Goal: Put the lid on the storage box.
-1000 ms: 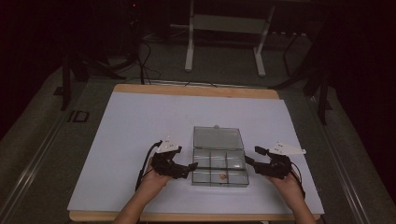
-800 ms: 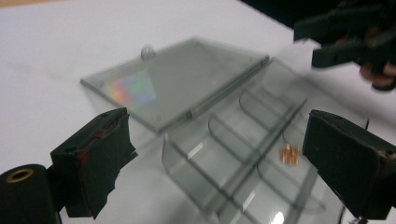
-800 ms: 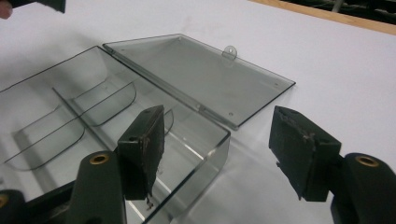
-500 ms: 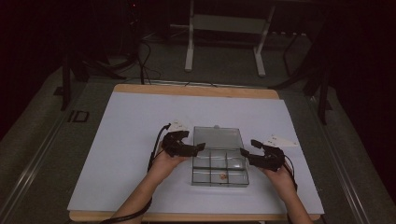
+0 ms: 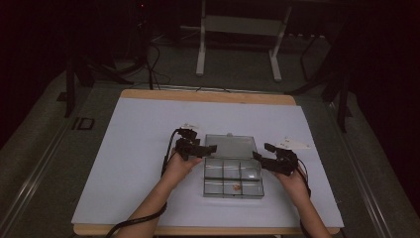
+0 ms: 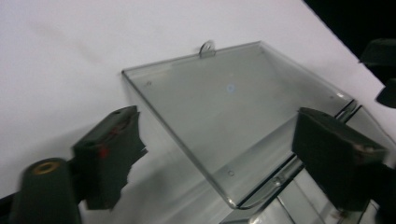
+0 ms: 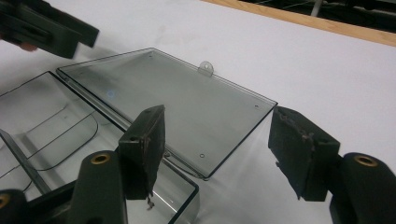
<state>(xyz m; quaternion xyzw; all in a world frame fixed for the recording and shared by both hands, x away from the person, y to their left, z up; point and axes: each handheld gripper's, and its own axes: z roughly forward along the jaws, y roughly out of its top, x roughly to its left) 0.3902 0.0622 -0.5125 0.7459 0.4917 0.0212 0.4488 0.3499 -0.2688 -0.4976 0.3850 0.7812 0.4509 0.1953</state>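
High view: clear compartment box (image 5: 233, 177) on the bench (image 5: 124, 148), lid (image 5: 230, 146) laid fully open behind it. Left gripper (image 5: 210, 148) and right gripper (image 5: 258, 157), jaws spread, flank it; closing likely remains.

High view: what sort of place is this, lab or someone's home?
Probably a lab or recording room, not a home. A wood-edged table under a plain white sheet stands alone in a dark room, cables run over the floor, and a bare metal stand sits behind it. On the sheet lies an open clear compartment box.
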